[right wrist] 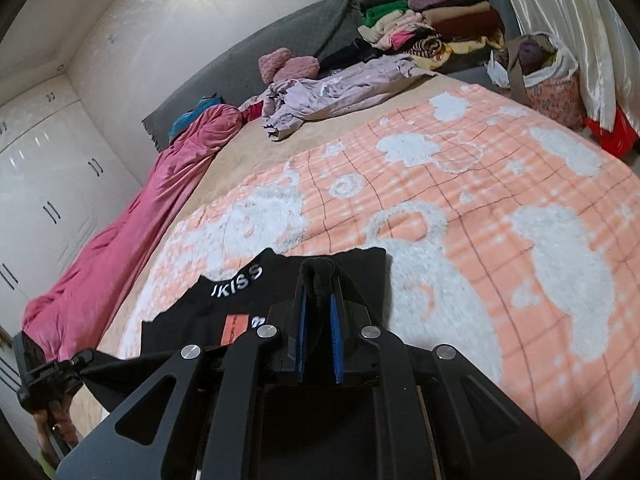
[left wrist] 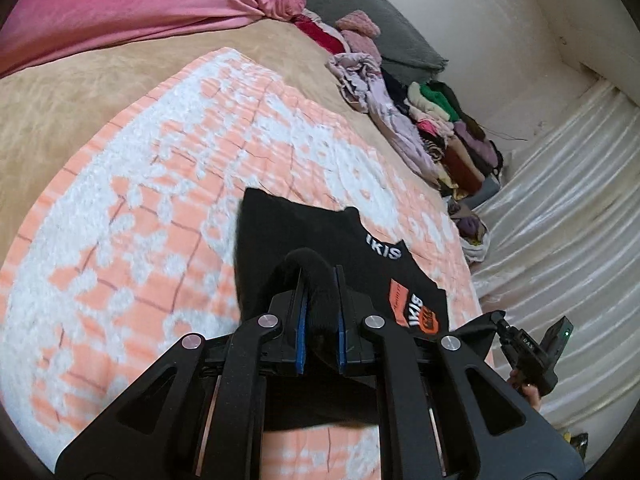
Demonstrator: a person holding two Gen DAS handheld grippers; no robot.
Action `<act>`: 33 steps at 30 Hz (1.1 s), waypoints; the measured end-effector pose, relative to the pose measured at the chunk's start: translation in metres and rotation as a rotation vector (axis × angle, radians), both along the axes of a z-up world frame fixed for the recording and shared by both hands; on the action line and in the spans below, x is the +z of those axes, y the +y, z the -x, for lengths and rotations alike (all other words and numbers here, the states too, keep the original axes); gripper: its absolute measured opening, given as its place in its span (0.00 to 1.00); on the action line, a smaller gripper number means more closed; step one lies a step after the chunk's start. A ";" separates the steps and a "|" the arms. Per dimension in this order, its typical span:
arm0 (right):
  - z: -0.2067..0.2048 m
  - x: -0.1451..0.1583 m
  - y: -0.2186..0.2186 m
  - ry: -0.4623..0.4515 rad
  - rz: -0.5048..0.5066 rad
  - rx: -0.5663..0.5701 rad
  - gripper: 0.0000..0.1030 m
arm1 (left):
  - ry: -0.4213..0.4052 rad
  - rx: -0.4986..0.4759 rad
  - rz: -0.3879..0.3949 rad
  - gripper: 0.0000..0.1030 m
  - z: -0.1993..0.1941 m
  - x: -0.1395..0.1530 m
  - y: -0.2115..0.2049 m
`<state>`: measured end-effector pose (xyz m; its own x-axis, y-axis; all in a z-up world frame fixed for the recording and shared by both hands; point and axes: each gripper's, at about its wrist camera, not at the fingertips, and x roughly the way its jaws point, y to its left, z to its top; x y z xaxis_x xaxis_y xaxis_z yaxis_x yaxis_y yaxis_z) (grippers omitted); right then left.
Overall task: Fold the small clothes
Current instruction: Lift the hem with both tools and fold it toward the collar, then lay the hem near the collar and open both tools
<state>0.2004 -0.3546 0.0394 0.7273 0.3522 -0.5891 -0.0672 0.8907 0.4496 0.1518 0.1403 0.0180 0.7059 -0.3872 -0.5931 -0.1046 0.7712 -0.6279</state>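
in the left wrist view, the left gripper is seen nearly closed, a roll of the black garment pinched between its blue pads. the garment is held low over the orange and white blanket, its far part apparently touching the blanket, though blur makes that hard to tell. white lettering and an orange patch are shown. the right gripper is glimpsed at the edge, holding a corner.

in the right wrist view, the right gripper is likewise clamped on a bunched edge of the same garment. no fold is judged complete; spreading and folding remain. folded stacks and a lilac heap are left beyond, by a pink quilt.
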 end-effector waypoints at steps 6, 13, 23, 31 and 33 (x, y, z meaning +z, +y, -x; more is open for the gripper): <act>-0.033 -0.013 0.005 0.054 0.007 -0.037 0.09 | 0.078 0.049 0.007 0.04 -0.033 -0.016 0.003; -0.067 -0.035 0.009 0.134 0.035 -0.090 0.09 | 0.178 0.145 0.086 0.05 -0.065 -0.044 0.008; -0.090 -0.061 0.007 0.213 0.009 -0.148 0.19 | 0.089 0.184 0.172 0.29 -0.064 -0.057 0.024; -0.078 -0.044 -0.014 0.131 0.055 -0.226 0.45 | 0.030 0.183 0.084 0.41 -0.049 -0.041 0.043; -0.071 -0.040 -0.012 0.100 0.084 -0.196 0.50 | 0.032 0.155 0.061 0.45 -0.047 -0.040 0.043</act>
<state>0.2714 -0.3670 -0.0009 0.7133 0.1562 -0.6832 0.1525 0.9169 0.3688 0.1989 0.1831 -0.0219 0.7410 -0.3107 -0.5953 -0.2406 0.7048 -0.6673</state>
